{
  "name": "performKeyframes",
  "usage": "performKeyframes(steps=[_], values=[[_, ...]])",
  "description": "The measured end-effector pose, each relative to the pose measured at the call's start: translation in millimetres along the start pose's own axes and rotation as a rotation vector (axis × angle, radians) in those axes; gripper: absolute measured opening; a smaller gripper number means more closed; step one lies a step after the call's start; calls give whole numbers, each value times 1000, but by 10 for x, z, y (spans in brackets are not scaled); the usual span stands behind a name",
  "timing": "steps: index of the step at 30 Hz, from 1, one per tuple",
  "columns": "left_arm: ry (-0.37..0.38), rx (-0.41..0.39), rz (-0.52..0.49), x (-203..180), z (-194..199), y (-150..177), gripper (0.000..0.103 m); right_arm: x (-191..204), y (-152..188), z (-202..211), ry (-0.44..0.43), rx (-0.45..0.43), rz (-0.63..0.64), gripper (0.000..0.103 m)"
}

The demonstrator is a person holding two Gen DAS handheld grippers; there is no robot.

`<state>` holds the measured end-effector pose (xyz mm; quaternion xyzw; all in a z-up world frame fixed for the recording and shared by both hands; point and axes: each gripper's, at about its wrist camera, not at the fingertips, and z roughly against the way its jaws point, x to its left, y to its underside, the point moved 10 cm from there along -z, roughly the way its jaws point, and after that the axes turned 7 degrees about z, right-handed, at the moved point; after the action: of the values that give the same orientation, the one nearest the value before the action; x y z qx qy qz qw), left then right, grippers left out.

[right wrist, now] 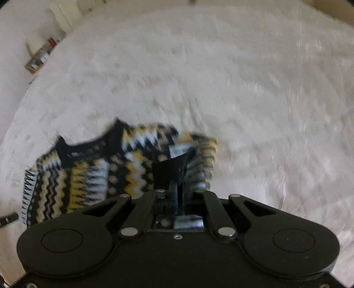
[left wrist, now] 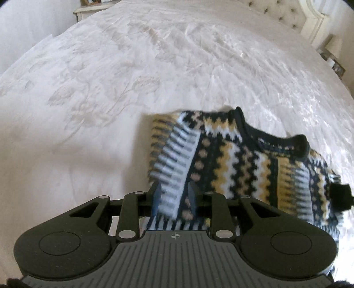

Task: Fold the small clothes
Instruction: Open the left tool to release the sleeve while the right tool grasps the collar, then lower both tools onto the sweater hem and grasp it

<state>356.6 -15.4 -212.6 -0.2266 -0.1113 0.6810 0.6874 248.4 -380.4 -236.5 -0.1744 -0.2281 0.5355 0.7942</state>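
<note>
A: What fills both views?

B: A bed point(left wrist: 154, 66) under a pale cover with a faint leaf pattern; it runs back to a tufted headboard point(left wrist: 276, 13) at the upper right of the left wrist view; the right wrist view is blurred, so the cover shows little detail there.

A: And the garment?

B: 1 small knitted sweater point(left wrist: 232, 159) in navy, mustard, white and tan zigzag bands, with a dark neckline; it sits on the near part of the bed, close in front of both cameras; its near edge looks raised off the cover where the 2 tools grip it; the far part seems to lie on the bed.

A: Left hand?

B: The left gripper point(left wrist: 174, 195) stands at a narrow gap, pinching a striped fold of the sweater between its 2 fingers; the cloth runs down between them towards the camera.

A: Right hand?

B: The right gripper point(right wrist: 177, 177) is drawn fully together; its dark fingers sit over the sweater's edge at the right side of the garment; cloth appears clamped there, though blur hides the exact contact.

A: Anything smaller?

B: A bedside stand point(right wrist: 35, 64) with small items at the upper left of the right wrist view; too blurred to name them.
</note>
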Motion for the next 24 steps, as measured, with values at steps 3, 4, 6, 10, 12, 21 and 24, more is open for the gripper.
performKeyframes(steps=[3, 4, 6, 10, 12, 21, 24], values=[[0, -6, -15, -105, -98, -96, 26, 70, 0, -41, -3, 1, 12, 12], [3, -5, -27, -147, -150, -113, 26, 98, 5, -54, -4, 2, 14, 12], [-18, 14, -68, -194, -290, -111, 26, 117, 5, -75, 1, 11, 35, 13], [-115, 98, -88, -20, -623, -35, 27, 6, 44, -139, 44, 40, 62, 16], [-116, 103, -78, 69, -682, -40, 28, -137, 81, -167, 72, 60, 42, 20], [-92, 86, -101, 92, -570, -53, 34, -372, 141, -147, 129, 55, -17, 60], [-45, 90, -99, 96, -431, 40, 48, -333, 175, -64, 115, 35, -33, 76]])
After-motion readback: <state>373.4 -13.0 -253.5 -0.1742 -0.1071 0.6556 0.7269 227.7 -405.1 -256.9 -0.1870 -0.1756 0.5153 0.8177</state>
